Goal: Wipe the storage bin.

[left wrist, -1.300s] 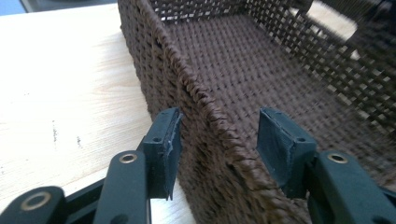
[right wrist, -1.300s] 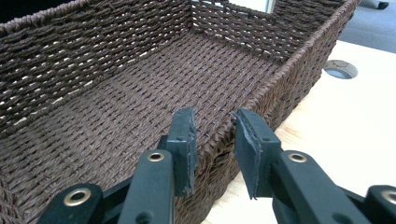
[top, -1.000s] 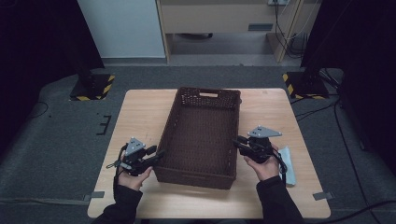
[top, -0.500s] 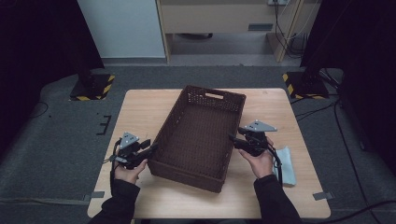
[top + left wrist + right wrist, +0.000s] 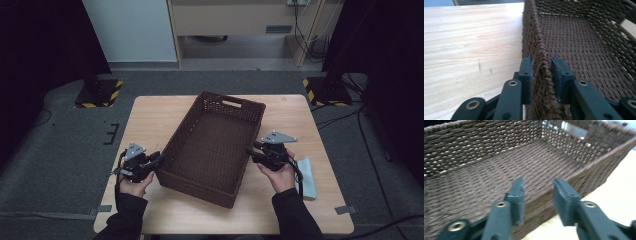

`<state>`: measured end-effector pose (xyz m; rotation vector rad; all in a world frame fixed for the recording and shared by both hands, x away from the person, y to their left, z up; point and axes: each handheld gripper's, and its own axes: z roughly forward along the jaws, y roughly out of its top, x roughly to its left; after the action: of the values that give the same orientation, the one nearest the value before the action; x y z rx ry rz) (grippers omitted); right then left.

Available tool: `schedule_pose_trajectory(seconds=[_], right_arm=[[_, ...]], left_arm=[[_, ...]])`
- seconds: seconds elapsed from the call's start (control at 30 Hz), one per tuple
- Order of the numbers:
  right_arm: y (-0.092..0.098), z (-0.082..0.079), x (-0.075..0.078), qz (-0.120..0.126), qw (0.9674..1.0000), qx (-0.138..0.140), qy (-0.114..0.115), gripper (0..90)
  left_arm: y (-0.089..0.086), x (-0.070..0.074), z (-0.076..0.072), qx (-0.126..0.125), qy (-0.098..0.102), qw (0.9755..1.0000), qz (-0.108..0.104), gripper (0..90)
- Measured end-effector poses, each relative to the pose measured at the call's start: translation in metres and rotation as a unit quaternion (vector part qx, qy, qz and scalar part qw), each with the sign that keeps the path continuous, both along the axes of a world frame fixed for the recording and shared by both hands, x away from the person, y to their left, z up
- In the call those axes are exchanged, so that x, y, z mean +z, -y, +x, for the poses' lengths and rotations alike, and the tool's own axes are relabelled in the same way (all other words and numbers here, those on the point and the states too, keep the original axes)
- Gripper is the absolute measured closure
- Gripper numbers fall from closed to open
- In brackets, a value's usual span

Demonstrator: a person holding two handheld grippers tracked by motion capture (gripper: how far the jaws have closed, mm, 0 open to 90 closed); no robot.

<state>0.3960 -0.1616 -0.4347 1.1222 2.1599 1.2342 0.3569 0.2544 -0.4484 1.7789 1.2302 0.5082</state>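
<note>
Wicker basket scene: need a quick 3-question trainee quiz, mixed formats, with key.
1. True or false: the left gripper has its jaws astride the rim of the brown wicker basket.
2. What lies on the wooden table beside the right gripper, on the side away from the basket? A) a light blue folded cloth B) a red mug C) a steel spoon
3. Fill in: the basket's inside is ____.

Key:
1. True; one jaw is outside the wall and one inside, and they have just been closing on it.
2. A, the light blue folded cloth.
3. Empty.
</note>
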Motion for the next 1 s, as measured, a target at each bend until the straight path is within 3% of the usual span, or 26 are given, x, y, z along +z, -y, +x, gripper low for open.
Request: schedule_pose_trajectory(seconds=[0.17,0.27,0.37,0.53,0.6,0.7,0.83,0.9,1.0], right_arm=[[0.006,0.012,-0.002,0.005,0.9987,-0.039,0.032,47.7],[0.009,0.020,-0.006,0.008,0.9980,-0.053,0.033,45.3],[0.007,0.025,-0.012,0.010,0.9980,-0.051,0.037,45.2],[0.008,0.023,-0.012,0.023,0.9982,-0.051,0.022,45.4],[0.007,0.022,-0.013,0.025,0.9981,-0.052,0.024,47.1],[0.006,0.018,-0.012,0.020,0.9983,-0.051,0.023,49.9],[0.004,0.012,-0.010,0.013,0.9986,-0.045,0.023,48.6],[0.003,0.013,-0.009,0.009,0.9988,-0.042,0.024,45.5],[0.006,0.017,-0.009,0.005,0.9970,-0.062,0.046,43.4]], left_arm=[[-0.008,-0.001,0.009,0.016,-0.002,0.9999,-0.002,70.7],[-0.010,-0.001,0.012,0.018,0.002,0.9998,0.001,70.3],[-0.010,-0.002,0.012,0.015,0.003,0.9999,0.005,68.5],[-0.012,0.003,0.005,0.009,0.011,0.9999,-0.004,65.8],[-0.013,0.002,0.006,0.016,0.007,0.9998,0.003,68.6],[-0.015,0.001,0.010,0.018,0.003,0.9998,-0.002,68.4],[-0.014,0.003,0.017,0.019,0.005,0.9997,0.012,69.5],[-0.014,0.002,0.023,0.024,0.007,0.9996,0.015,69.9],[-0.015,0.001,0.026,0.029,0.009,0.9994,0.014,68.4]])
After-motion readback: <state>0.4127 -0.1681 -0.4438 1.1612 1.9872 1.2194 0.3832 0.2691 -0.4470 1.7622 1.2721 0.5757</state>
